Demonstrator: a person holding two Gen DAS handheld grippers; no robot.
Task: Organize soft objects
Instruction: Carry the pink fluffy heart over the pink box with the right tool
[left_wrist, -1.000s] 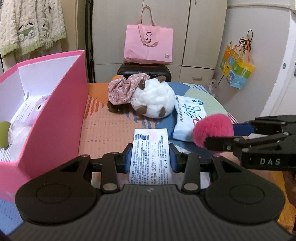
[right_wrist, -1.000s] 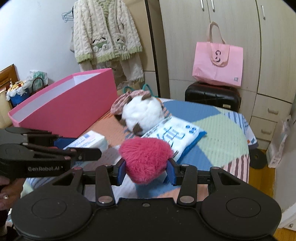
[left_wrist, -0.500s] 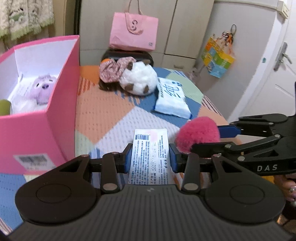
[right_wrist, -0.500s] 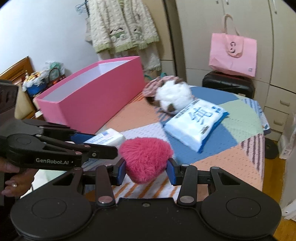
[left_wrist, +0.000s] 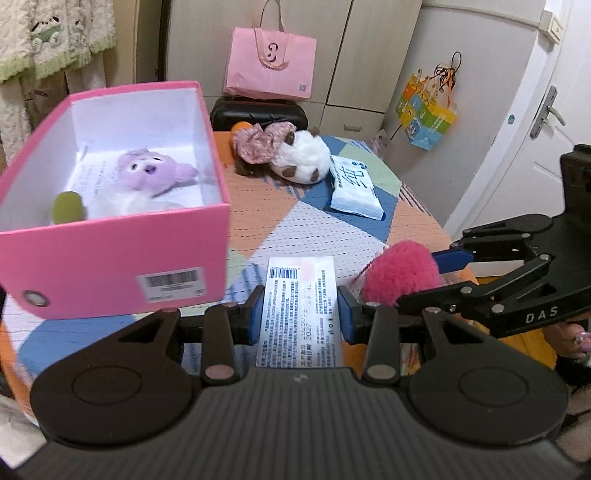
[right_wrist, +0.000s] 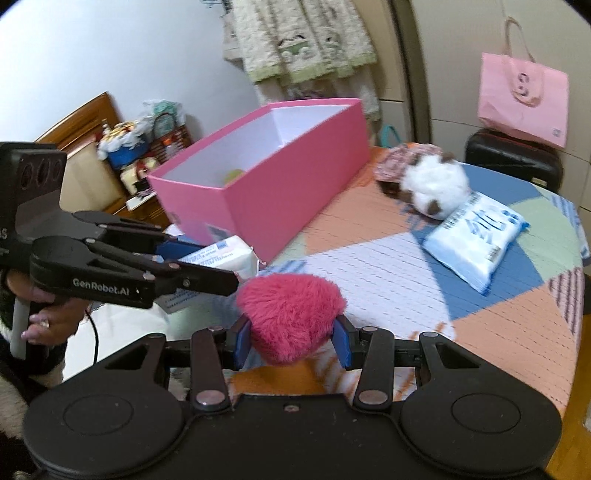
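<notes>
Patchwork cloth covers the desk (left_wrist: 325, 236), where the pink box (left_wrist: 110, 269) stands at the left, open-topped, with a purple plush (left_wrist: 147, 173) already lying inside. Ahead and left of the left gripper (left_wrist: 300, 314), it is nearer that gripper, whose jaws are clamped on a white tissue pack (left_wrist: 299, 306) lying lengthwise between them. Just beside it, further right, the right gripper (right_wrist: 291, 341) is pressed shut on a red fluffy heart (right_wrist: 291, 314), both held above the desk.

Colours, soft items
Magenta fluffy heart (right_wrist: 291, 314); pink box (left_wrist: 122, 258), white inside; lilac plush (left_wrist: 147, 173); blue-white tissue pack (left_wrist: 354, 192); orange-blue-green patchwork surface (left_wrist: 295, 229).
</notes>
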